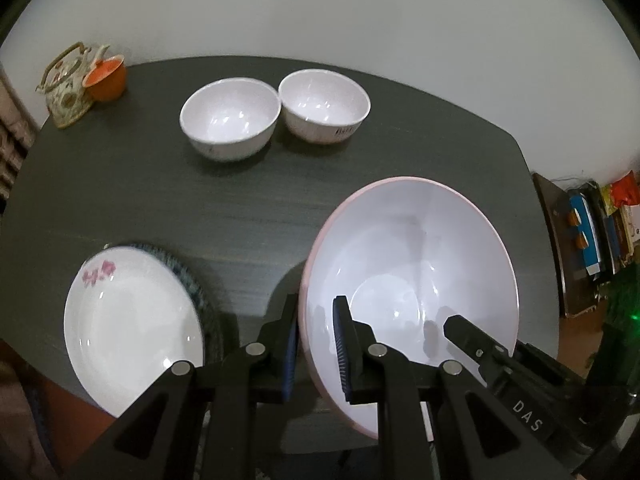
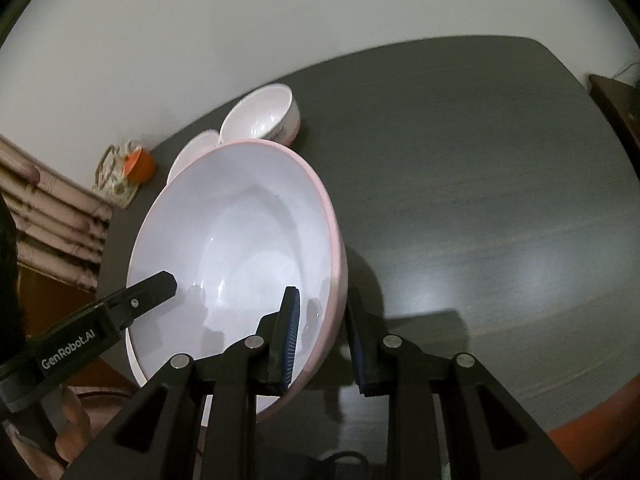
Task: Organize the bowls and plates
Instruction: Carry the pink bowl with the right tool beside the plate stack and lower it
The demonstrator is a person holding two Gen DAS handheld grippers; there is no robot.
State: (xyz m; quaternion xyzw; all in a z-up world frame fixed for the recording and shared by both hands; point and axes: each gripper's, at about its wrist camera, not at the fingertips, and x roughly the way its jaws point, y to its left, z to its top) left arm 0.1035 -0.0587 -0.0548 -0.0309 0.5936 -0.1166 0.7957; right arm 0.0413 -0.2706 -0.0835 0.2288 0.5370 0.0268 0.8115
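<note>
The large pink-rimmed bowl [image 1: 408, 280] is at the near part of the dark counter [image 1: 160, 200], tilted, with both tongs at its rim; whether its base touches the counter cannot be told. The left tongs [image 1: 316, 344] straddle its left wall, one blue-padded finger outside and one inside, set narrow about the rim, though actual contact of the pads is not clear. The right tongs [image 2: 320, 340] straddle the bowl's right wall in the same way, one finger inside the white interior [image 2: 240, 248] and one outside above the counter [image 2: 480, 200]. Each view also shows the other tool's black finger reaching into the bowl from the opposite side. Just left of the bowl, a white plate with pink flowers [image 1: 128, 320] lies on top of a blue-patterned plate [image 1: 192, 280]. Farther back, two small white bowls stand side by side, rims nearly touching: the left small bowl [image 1: 230, 118] and the right small bowl [image 1: 324, 104]. At the far left corner, a floral teapot [image 1: 66, 88] stands beside an orange cup [image 1: 106, 78].
</note>
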